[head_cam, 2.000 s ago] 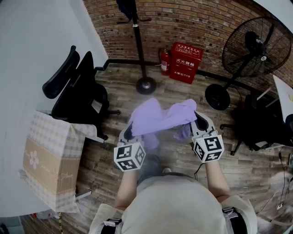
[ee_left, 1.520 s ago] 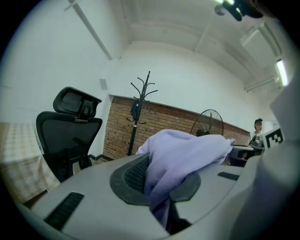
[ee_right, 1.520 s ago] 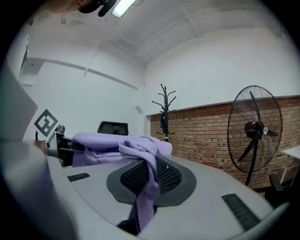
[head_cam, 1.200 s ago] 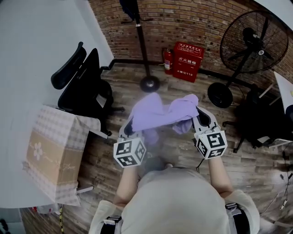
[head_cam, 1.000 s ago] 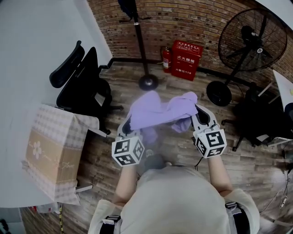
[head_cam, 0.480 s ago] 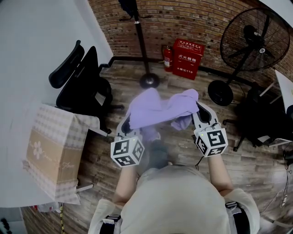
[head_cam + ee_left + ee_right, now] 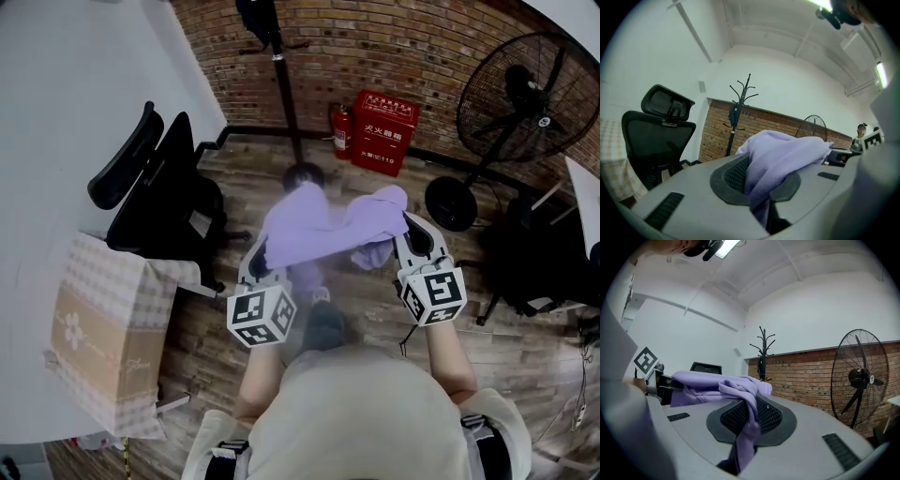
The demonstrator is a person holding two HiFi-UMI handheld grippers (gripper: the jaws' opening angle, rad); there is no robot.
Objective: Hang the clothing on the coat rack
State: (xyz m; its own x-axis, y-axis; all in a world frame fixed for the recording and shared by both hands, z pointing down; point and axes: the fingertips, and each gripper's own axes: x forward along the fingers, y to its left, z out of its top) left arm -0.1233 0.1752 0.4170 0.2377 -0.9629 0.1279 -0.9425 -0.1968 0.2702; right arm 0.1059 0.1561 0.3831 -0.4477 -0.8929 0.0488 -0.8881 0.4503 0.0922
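Both grippers are clamped on the purple garment (image 7: pixel 323 223).

Left gripper (image 7: pixel 260 261): the jaws are nearly together, with a fold of the fabric pinched between the ribbed pads (image 7: pixel 732 174). Cloth bulges over the top of the jaws and a tail hangs down through the gap.

Right gripper (image 7: pixel 412 236): much the same. The jaws are narrow with fabric bunched between the pads, and a strip trails below them.

Garment position: it's up in the air in front of me, spanning from one gripper to the other. It's heaped at each grip and dips a little between them. It's off the wood floor (image 7: pixel 234 309) and touches nothing but my jaws. Both grippers point roughly level, toward the far wall.

Coat rack (image 7: pixel 282 84): it stands ahead against the brick wall (image 7: pixel 412 47), a black pole on a round base. In the head view the garment covers part of the base. Something dark (image 7: pixel 255 14) hangs from the hooks at the top. Both gripper views show the rack upright beyond the cloth, well apart from it.

Surroundings:
- The black office chair (image 7: pixel 159 192) is on my left, near the white wall.
- The cardboard box (image 7: pixel 94 328) is on the near side of the chair, with a checked cloth draped over it.
- The fire extinguisher (image 7: pixel 337 131) and the red box (image 7: pixel 382 131) are at the foot of the brick wall, just right of the rack.
- The big floor fan (image 7: pixel 525 98) is further right.
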